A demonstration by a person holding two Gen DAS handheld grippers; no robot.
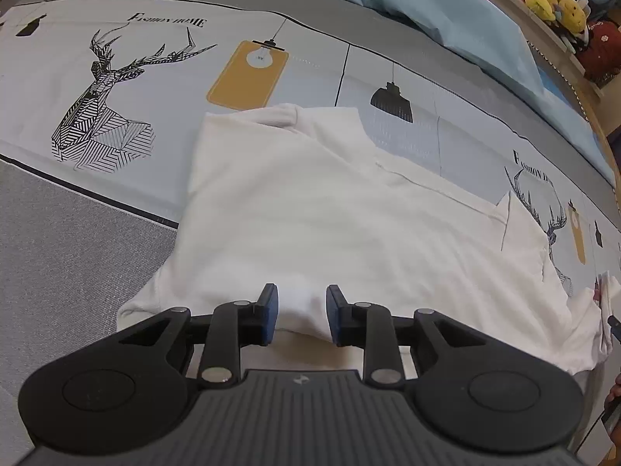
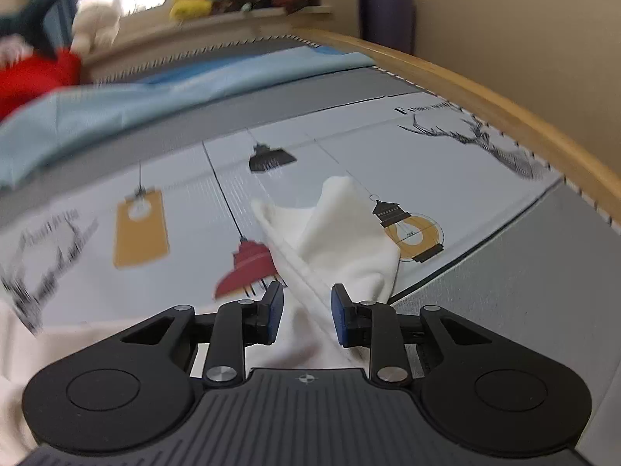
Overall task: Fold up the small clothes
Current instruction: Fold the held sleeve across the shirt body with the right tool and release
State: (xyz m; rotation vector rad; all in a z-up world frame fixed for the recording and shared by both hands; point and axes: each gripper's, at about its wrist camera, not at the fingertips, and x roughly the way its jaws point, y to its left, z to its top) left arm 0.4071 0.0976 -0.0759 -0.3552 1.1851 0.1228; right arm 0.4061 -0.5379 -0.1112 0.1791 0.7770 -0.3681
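The white garment (image 1: 310, 209) lies on the printed bed sheet (image 1: 97, 89), partly folded: one side appears turned in toward the collar at 12 o'clock, while the hem end near the camera seems unfolded, so the fold looks roughly midway. The left gripper (image 1: 302, 312) stands moderately open, cloth bunched between its fingers but not clamped. The right gripper (image 2: 306, 316) is likewise parted, a ribbed edge of the garment running between its jaws toward 11 o'clock.
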